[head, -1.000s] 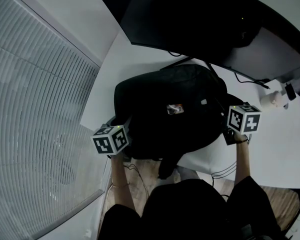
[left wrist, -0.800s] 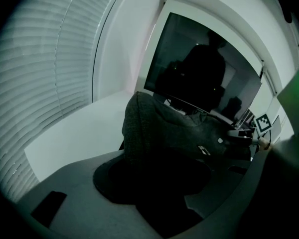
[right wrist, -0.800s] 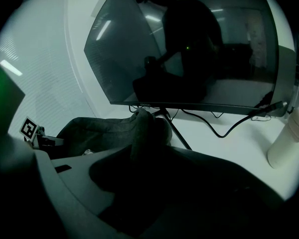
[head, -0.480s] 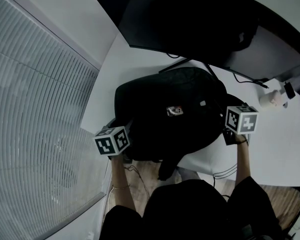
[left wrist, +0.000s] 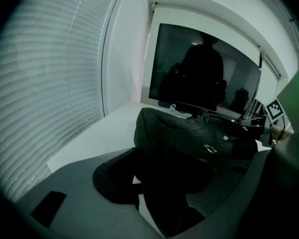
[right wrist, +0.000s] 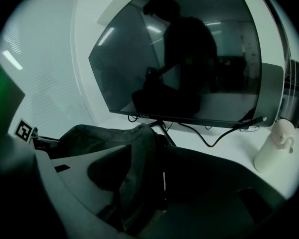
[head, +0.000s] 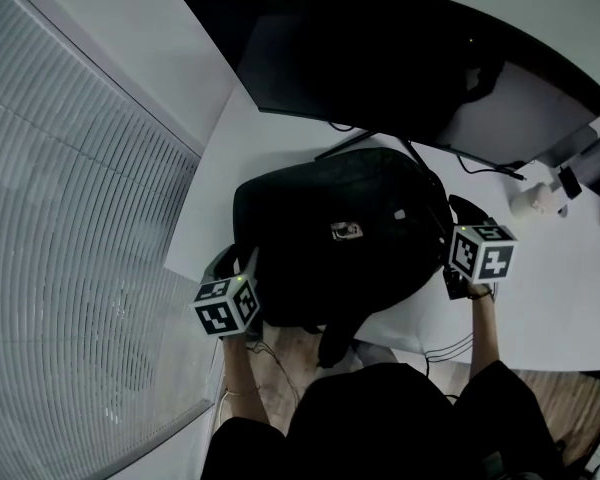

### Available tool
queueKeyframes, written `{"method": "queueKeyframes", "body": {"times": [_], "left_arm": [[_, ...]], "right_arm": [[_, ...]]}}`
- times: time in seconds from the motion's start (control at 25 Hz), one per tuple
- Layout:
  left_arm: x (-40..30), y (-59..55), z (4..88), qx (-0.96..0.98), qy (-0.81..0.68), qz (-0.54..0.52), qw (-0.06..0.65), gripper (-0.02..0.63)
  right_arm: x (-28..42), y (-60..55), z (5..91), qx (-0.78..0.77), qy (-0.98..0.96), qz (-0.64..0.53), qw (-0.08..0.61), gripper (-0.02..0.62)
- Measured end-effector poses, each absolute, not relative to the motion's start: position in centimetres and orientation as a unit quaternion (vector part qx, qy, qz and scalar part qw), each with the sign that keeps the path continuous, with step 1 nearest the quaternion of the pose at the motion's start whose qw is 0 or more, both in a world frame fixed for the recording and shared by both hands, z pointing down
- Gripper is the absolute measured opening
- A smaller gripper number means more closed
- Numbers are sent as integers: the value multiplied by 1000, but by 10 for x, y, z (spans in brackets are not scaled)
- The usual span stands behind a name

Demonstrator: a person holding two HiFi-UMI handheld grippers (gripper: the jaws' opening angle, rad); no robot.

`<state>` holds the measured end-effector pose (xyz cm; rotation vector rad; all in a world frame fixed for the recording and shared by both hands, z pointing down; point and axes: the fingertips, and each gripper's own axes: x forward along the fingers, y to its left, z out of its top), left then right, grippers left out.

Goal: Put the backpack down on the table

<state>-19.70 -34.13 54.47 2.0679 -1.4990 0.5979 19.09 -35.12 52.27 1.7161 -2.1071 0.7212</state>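
Backpack [head: 335, 238] lay flat on the white table [head: 555, 303] in front of the monitor [head: 380, 58]. Left gripper [head: 238, 266] sat at its left side, jaws wide but closing, a backpack corner between them. Right gripper [head: 458, 216] sat at its right side, jaws opening around a fabric fold; views were dim, and the pads seemingly did not press the cloth

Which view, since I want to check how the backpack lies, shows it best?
The head view: it shows the whole backpack from above on the white table. The left gripper view shows only its left end, the right gripper view only its right side.
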Motion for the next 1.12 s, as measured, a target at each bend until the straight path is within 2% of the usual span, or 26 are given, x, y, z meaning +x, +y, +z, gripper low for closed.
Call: {"method": "queueKeyframes", "body": {"times": [0.36,0.56,0.84,1.12], "left_arm": [[-201,-323,496,778,-563,201,194,61],[-195,-309,482,794,-551,189,175,29],[-192,-294,449,813,-549,160,109,17],[-190,-277,423,819,-554,127,79,15]], "right_arm": [[176,-330,493,594,-759,201,175,105],[167,-318,474,592,-768,172,171,33],[157,-304,444,591,-786,137,122,14],[155,-287,410,582,-805,92,64,14]]}}
